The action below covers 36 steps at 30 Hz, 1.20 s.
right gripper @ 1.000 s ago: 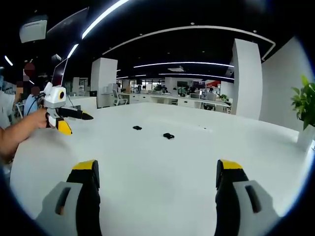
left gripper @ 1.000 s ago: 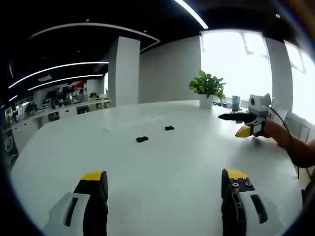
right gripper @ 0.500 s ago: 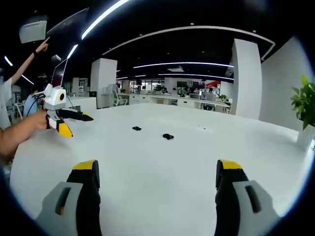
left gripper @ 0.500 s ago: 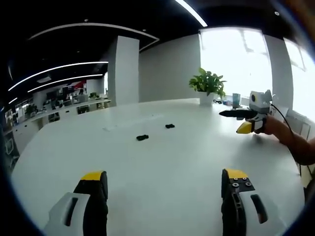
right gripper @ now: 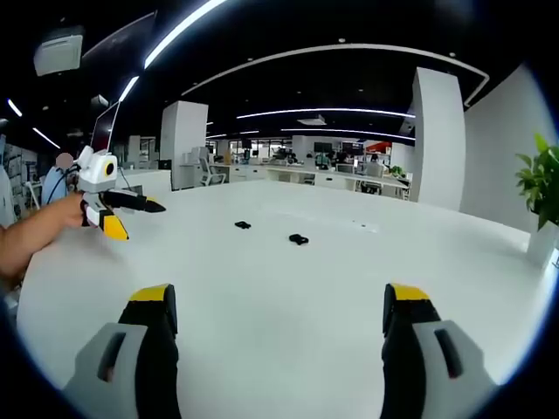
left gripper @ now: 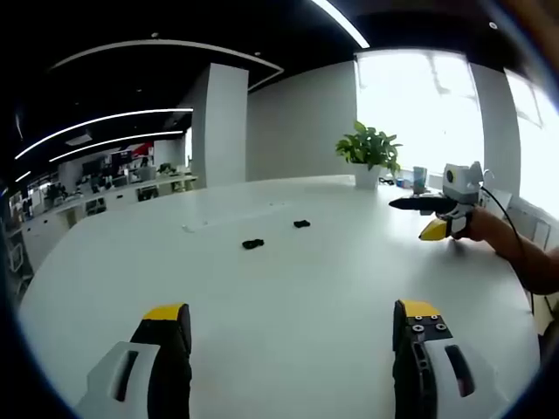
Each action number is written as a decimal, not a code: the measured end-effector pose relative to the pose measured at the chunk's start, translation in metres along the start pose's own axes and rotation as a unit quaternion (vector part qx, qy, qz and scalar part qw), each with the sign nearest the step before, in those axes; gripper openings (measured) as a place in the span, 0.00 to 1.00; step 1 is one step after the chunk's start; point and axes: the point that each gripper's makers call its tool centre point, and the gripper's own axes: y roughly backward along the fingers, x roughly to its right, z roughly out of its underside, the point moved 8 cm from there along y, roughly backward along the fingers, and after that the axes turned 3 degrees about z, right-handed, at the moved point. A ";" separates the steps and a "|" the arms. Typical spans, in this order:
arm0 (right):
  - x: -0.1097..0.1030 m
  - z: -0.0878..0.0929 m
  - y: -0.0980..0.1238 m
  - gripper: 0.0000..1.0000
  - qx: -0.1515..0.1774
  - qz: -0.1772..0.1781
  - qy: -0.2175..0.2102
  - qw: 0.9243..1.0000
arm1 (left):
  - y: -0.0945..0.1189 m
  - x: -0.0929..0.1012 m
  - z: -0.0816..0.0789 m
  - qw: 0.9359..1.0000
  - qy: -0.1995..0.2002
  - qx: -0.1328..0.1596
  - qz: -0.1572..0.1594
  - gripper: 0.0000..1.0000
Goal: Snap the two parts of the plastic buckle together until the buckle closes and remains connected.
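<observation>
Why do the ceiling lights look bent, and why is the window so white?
Fisheye lenses bow the ceiling lights in the right gripper view; in the left gripper view the window is blown out to white glare, the plant stands dark against it, and the two buckle parts are small dark blobs without detail.

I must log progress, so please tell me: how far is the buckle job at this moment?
Nothing looks done. The two buckle parts lie apart on the white table, unjoined. Nothing is in hand: the left claw and the right claw are open and empty, well short of the parts. Left to do: grasp each part, line them up, and snap them together.
</observation>
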 end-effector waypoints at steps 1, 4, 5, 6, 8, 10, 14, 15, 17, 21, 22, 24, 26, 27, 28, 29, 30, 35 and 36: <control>0.000 0.000 -0.001 0.98 0.001 -0.002 -0.005 1.000 | -0.001 0.000 -0.001 1.000 0.005 0.004 0.002 0.96; 0.000 0.000 -0.004 0.98 0.000 -0.002 -0.007 1.000 | -0.003 -0.004 -0.001 1.000 0.014 0.004 -0.003 0.98; 0.000 -0.001 -0.004 0.98 0.002 -0.002 -0.008 1.000 | -0.003 -0.004 -0.002 1.000 0.014 0.005 -0.003 0.98; 0.000 -0.002 -0.004 0.98 0.004 -0.003 -0.011 1.000 | -0.004 -0.005 -0.003 1.000 0.018 0.006 -0.003 0.98; 0.001 -0.004 -0.005 0.98 0.007 -0.003 -0.016 1.000 | -0.005 -0.006 -0.005 1.000 0.021 0.010 -0.003 0.98; 0.001 -0.006 -0.006 0.98 0.008 -0.003 -0.017 1.000 | -0.006 -0.007 -0.009 1.000 0.021 0.010 -0.005 0.98; 0.002 -0.009 -0.007 0.97 0.009 0.000 -0.015 1.000 | -0.009 -0.008 -0.013 1.000 0.021 0.011 -0.007 0.98; 0.002 -0.010 -0.008 0.97 0.009 0.000 -0.014 1.000 | -0.009 -0.008 -0.014 1.000 0.022 0.011 -0.007 0.98; 0.002 -0.013 -0.010 0.98 0.010 -0.002 -0.015 1.000 | -0.012 -0.009 -0.016 1.000 0.023 0.010 -0.006 0.98; 0.004 -0.017 -0.013 0.97 0.011 -0.003 -0.017 1.000 | -0.015 -0.011 -0.021 1.000 0.024 0.010 -0.007 0.98; 0.004 -0.017 -0.014 0.97 0.012 -0.005 -0.018 1.000 | -0.016 -0.011 -0.021 1.000 0.025 0.009 -0.006 0.98; 0.005 -0.018 -0.016 0.97 0.011 -0.006 -0.020 1.000 | -0.018 -0.013 -0.020 1.000 0.027 0.007 -0.007 0.97; 0.004 -0.019 -0.017 0.97 0.010 -0.006 -0.018 1.000 | -0.020 -0.013 -0.018 1.000 0.030 0.003 -0.007 0.97; 0.004 -0.019 -0.018 0.97 0.009 -0.007 -0.018 1.000 | -0.020 -0.013 -0.017 1.000 0.031 -0.001 -0.007 0.97; 0.003 -0.019 -0.019 0.97 0.008 -0.009 -0.018 1.000 | -0.021 -0.013 -0.017 1.000 0.030 -0.001 -0.007 0.97; 0.002 -0.019 -0.019 0.97 0.007 -0.011 -0.018 1.000 | -0.021 -0.013 -0.017 1.000 0.029 -0.001 -0.006 0.97; 0.002 -0.019 -0.020 0.97 0.006 -0.012 -0.017 1.000 | -0.022 -0.013 -0.018 1.000 0.030 -0.001 -0.005 0.97; 0.004 -0.018 -0.026 0.97 -0.006 -0.011 -0.010 1.000 | -0.027 -0.016 -0.018 1.000 0.028 -0.011 -0.007 0.95; 0.004 -0.019 -0.027 0.97 -0.008 -0.011 -0.009 1.000 | -0.027 -0.017 -0.018 1.000 0.028 -0.011 -0.008 0.95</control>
